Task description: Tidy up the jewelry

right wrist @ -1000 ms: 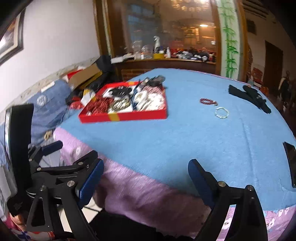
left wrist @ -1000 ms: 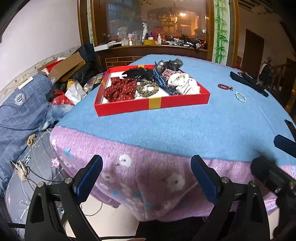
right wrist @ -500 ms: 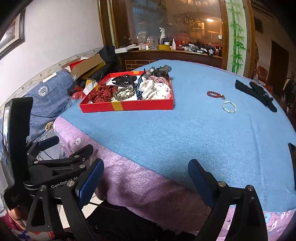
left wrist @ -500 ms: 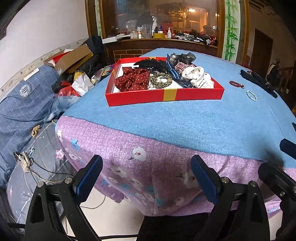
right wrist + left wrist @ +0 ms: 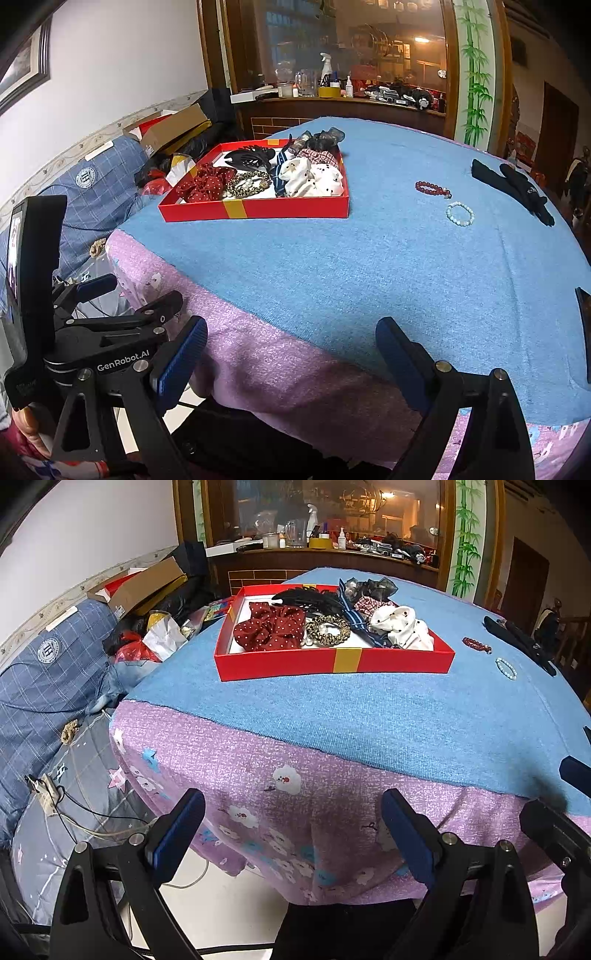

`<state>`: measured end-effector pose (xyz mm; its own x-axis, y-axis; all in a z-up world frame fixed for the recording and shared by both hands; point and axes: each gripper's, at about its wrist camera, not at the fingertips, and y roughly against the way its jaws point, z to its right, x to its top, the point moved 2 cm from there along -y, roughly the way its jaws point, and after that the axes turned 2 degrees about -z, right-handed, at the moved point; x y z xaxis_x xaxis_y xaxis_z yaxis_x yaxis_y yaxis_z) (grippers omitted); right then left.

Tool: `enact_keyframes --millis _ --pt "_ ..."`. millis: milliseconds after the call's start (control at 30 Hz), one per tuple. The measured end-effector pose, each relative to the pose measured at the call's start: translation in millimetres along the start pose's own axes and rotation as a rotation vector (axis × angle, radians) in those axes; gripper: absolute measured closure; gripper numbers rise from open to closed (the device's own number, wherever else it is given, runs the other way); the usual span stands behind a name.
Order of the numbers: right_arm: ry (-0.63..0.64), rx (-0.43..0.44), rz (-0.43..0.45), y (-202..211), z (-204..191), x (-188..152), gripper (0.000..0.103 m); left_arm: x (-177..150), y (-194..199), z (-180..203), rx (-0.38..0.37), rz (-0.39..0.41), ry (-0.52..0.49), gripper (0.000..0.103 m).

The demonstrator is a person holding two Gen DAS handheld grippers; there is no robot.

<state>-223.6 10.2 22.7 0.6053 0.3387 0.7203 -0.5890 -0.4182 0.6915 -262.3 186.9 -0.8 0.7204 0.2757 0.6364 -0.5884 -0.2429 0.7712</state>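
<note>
Both grippers hung off the near edge of the table, short of the blue knitted cloth (image 5: 369, 266) that covered it over a purple flowered one. The left gripper (image 5: 291, 830) had its blue-padded jaws spread wide and held nothing; the right gripper (image 5: 288, 354) was the same, wide and empty.

The landmark was the shallow red cardboard tray with a gold band (image 5: 258, 210), already heaped with fabric scrunchies and a black claw clip. Well to the right of that tray, loose on the cloth, lay a dark red beaded bracelet (image 5: 432, 189) and, just nearer than it, a pale bead bracelet (image 5: 460, 213). Further right of both sat a black folded item (image 5: 513, 188).

The step in hand looked like the first reach, probably the right gripper's, since the bracelets lay on its side. A sound approach would come down over one bracelet with one pad inside the ring and one outside, pinching the strand rather than spanning it, and low enough to catch the beads without snagging the knit.
</note>
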Motion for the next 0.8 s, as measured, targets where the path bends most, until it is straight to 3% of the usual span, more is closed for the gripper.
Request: enact_keyframes --millis 800 --pt "-0.007 0.0 0.005 0.8 0.3 -0.1 0.008 0.3 2.7 -0.3 0.036 0.017 -0.01 0.008"
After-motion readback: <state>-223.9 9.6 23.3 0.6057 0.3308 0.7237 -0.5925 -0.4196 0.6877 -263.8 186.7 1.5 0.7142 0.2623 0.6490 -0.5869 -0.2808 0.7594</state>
